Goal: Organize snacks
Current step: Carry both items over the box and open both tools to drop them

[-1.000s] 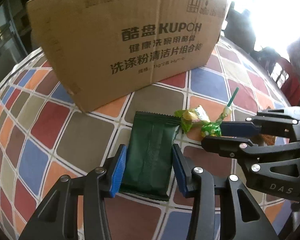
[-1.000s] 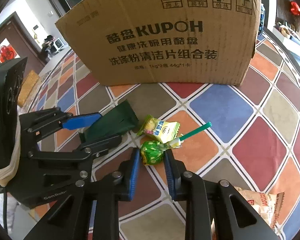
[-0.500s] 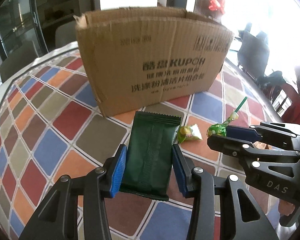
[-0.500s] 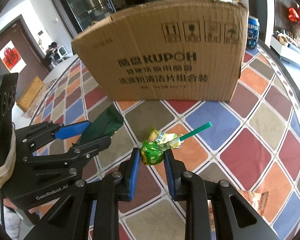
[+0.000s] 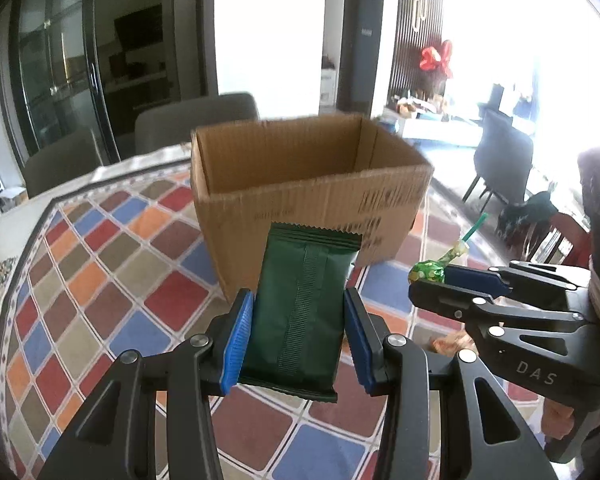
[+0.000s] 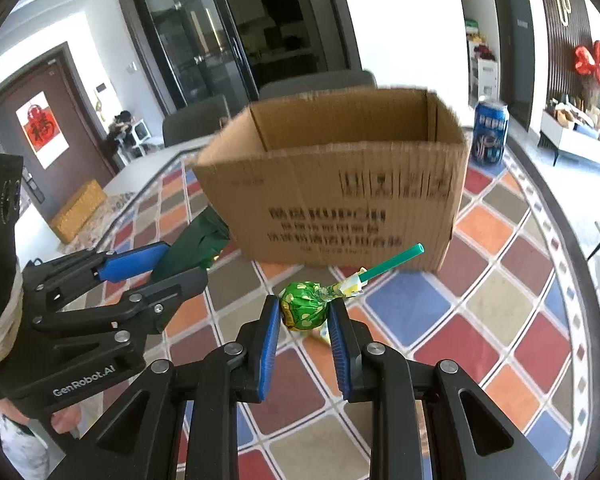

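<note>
My left gripper is shut on a dark green snack packet, held clear of the table and standing up between the blue pads. In my right gripper, also shut, sits a green-wrapped lollipop whose teal stick points up to the right. Beyond both stands an open cardboard box with printed sides, its inside visible from above the rim. Each gripper shows in the other's view: the right one with the lollipop, the left one with the packet.
A checkered multicolour cloth covers the round table. A blue drink can stands right of the box. Under the right gripper lies a small yellow-green candy, with an orange wrapper near the right gripper. Chairs stand behind the table.
Both grippers have risen off the table with the packet and the lollipop in them. The box has shrunk and its open top has come into sight. The small candy stayed on the cloth.
</note>
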Demonstrator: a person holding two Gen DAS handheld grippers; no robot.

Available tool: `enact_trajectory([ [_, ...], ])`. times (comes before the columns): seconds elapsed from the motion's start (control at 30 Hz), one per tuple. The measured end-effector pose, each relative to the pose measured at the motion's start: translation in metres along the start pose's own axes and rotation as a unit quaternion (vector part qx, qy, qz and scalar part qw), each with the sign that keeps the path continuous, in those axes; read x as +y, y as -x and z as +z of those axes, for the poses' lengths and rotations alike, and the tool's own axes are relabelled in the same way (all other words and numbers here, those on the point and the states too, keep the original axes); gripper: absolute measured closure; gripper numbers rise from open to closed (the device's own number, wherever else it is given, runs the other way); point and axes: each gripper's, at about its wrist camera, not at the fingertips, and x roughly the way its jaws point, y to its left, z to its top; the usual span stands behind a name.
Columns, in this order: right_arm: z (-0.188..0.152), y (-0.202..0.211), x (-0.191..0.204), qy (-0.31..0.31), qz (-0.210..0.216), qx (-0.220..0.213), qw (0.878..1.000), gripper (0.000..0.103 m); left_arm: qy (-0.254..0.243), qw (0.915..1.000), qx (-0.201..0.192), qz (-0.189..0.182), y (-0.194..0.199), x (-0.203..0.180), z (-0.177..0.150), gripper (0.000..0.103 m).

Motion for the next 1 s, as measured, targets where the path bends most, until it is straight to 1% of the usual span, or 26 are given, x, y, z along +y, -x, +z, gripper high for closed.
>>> enact_trajectory([
  [0.3, 0.028, 0.027, 0.007, 0.015, 0.002, -0.046, 0.999, 0.078, 0.005, 0.9990, -0.043, 0.003, 0.025, -0.003, 0.027, 0.059],
  [0.6, 0.059, 0.045, 0.010, 0.025, 0.006, -0.082, 0.996, 0.078, 0.003, 0.9975, -0.070, 0.007, 0.033, -0.001, 0.060, 0.059],
  [0.77, 0.077, 0.047, 0.011, 0.029, 0.005, -0.095, 0.995, 0.078, 0.010, 0.9974, -0.070, 0.008, 0.029, 0.006, 0.073, 0.059],
  [1.0, 0.100, 0.038, 0.009, 0.033, 0.002, -0.091, 0.995, 0.078, 0.020, 0.9982, -0.055, 0.010, 0.010, 0.017, 0.094, 0.059],
])
